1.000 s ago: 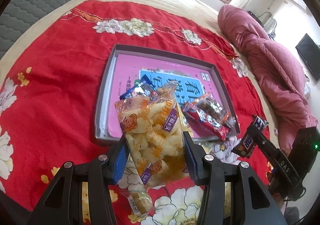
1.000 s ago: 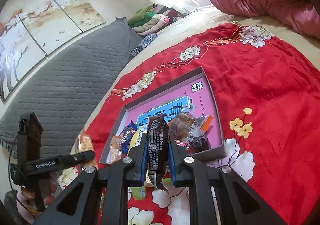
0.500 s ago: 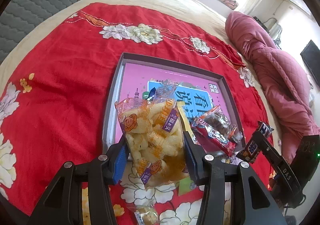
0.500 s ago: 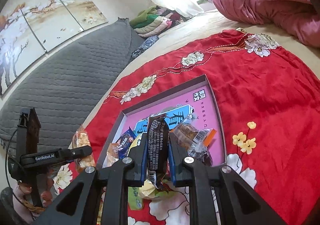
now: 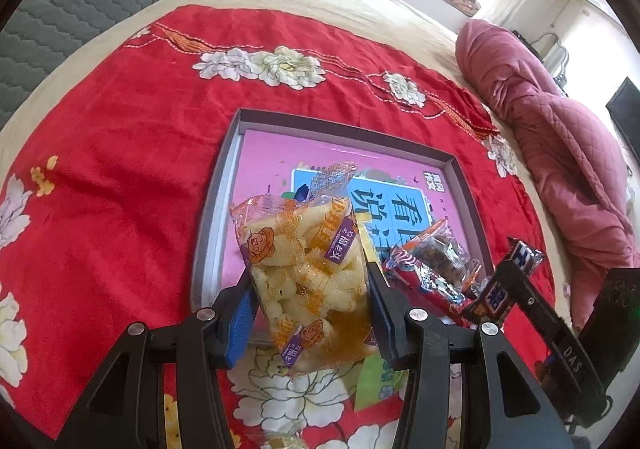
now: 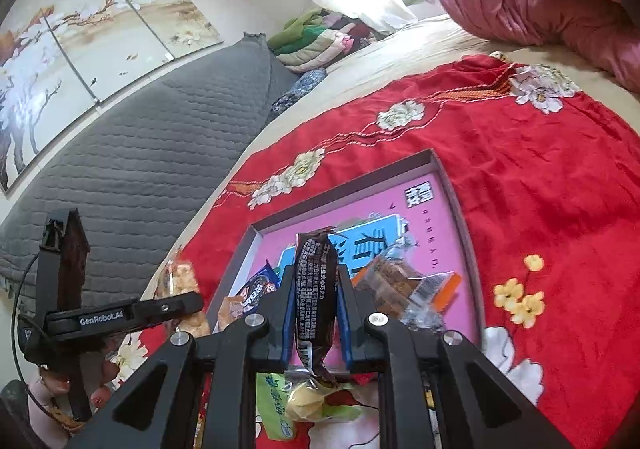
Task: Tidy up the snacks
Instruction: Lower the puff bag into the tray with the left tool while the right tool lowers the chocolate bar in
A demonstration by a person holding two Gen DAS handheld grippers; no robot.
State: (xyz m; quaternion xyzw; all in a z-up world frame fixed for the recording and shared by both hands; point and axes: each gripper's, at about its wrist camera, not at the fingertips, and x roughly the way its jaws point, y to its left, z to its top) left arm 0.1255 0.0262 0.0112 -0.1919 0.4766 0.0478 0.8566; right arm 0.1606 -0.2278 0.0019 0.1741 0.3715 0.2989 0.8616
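Pinching a clear puffed-snack bag (image 5: 308, 281), the left gripper (image 5: 310, 289) is hovering at the gray tray's (image 5: 208, 217) 6 o'clock rim; the right gripper (image 6: 314, 313) is squeezing a brown chocolate bar (image 6: 314, 289) there.

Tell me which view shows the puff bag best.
Left wrist. The puff bag fills the frame centre, clamped between the left gripper fingers, print readable. Right wrist shows only a sliver of it at far left, partly hidden by that gripper's finger.
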